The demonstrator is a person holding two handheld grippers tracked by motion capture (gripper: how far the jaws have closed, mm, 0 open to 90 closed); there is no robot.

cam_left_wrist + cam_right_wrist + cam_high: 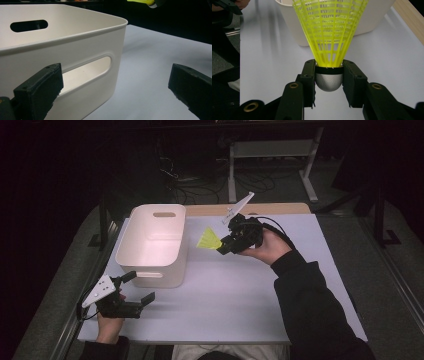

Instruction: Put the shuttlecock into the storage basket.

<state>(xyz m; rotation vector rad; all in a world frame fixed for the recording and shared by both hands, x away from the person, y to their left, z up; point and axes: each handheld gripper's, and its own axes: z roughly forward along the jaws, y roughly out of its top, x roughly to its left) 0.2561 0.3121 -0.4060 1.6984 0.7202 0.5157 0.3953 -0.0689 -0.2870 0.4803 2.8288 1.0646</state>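
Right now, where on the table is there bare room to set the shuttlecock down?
Bare table stretches from the white bin across to the right edge, in front of the right gripper that holds the yellow shuttlecock. The bin's inside looks empty too. It is tightest at the front left corner, where the left gripper sits against the bin.

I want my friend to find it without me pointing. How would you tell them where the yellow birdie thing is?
Find the big white bin on the pale table. Just right of the bin, the right gripper is raised above the table, and the shuttlecock sits pinched between its black jaws by its silvery rounded cap. It is the one bright yellow thing there, with a netted skirt that fans out towards the bin.
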